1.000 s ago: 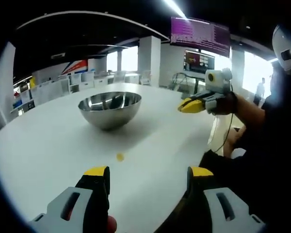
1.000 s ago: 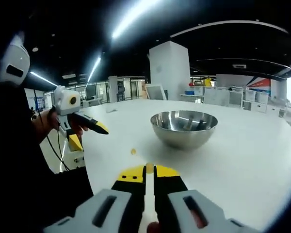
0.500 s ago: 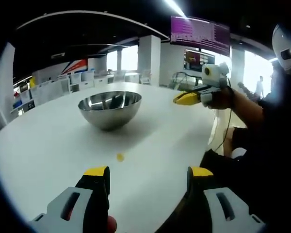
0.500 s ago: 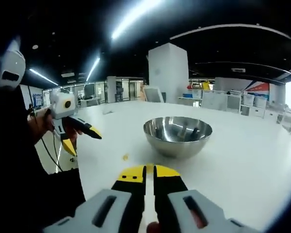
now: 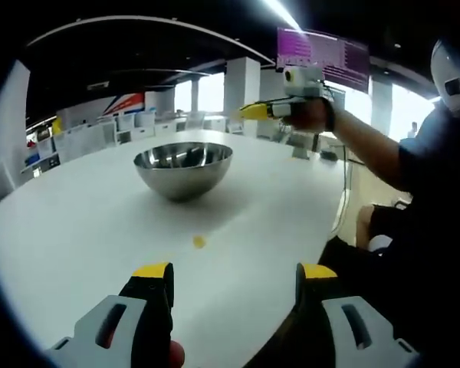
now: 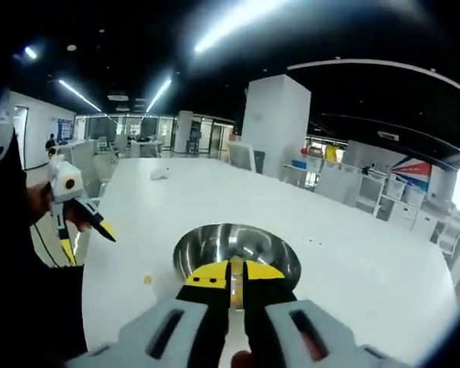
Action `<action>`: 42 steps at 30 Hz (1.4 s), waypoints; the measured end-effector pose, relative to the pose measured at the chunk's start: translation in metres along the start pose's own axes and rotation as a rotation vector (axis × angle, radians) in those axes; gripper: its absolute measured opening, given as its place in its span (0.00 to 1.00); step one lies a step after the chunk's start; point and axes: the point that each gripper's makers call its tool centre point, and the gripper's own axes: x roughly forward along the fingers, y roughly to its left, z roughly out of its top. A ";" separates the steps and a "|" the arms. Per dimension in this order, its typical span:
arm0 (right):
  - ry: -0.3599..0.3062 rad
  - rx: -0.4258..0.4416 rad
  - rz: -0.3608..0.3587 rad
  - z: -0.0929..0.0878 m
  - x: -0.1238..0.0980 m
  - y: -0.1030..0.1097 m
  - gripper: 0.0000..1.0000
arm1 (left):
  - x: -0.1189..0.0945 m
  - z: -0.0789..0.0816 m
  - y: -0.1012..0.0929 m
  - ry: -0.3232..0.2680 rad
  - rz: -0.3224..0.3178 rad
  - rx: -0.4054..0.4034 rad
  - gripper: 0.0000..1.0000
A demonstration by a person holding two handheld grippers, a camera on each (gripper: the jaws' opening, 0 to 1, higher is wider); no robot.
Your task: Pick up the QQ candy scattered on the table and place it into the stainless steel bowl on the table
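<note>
1. The left gripper view looks low across the white table toward the stainless steel bowl, from well back.
2. The right gripper view looks down at the bowl from above, near it.
3. Both views share the bowl, the table and the yellow candy beside the bowl.

In the right gripper view the right claw covers the near rim of the bowl, and only a thin yellow sliver of candy shows between its jaws. The candy lying on the desk is too small to make out its shape.
</note>
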 end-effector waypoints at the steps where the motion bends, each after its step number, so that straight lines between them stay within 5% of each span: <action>1: 0.018 0.001 0.008 -0.003 0.010 -0.003 0.07 | 0.000 0.000 0.000 -0.001 0.000 -0.001 0.65; 8: 0.147 -0.076 0.055 -0.018 0.057 -0.013 0.07 | -0.003 -0.003 0.002 -0.004 0.002 -0.006 0.65; 17: 0.265 -0.127 0.108 -0.039 0.089 -0.007 0.07 | -0.007 -0.007 0.006 -0.014 0.011 -0.021 0.65; 35: 0.329 -0.163 0.117 -0.047 0.077 0.013 0.09 | -0.009 -0.007 0.007 -0.021 0.010 -0.024 0.65; 42: 0.320 -0.148 0.123 -0.045 0.069 0.022 0.22 | -0.011 -0.004 0.006 -0.023 0.014 -0.018 0.65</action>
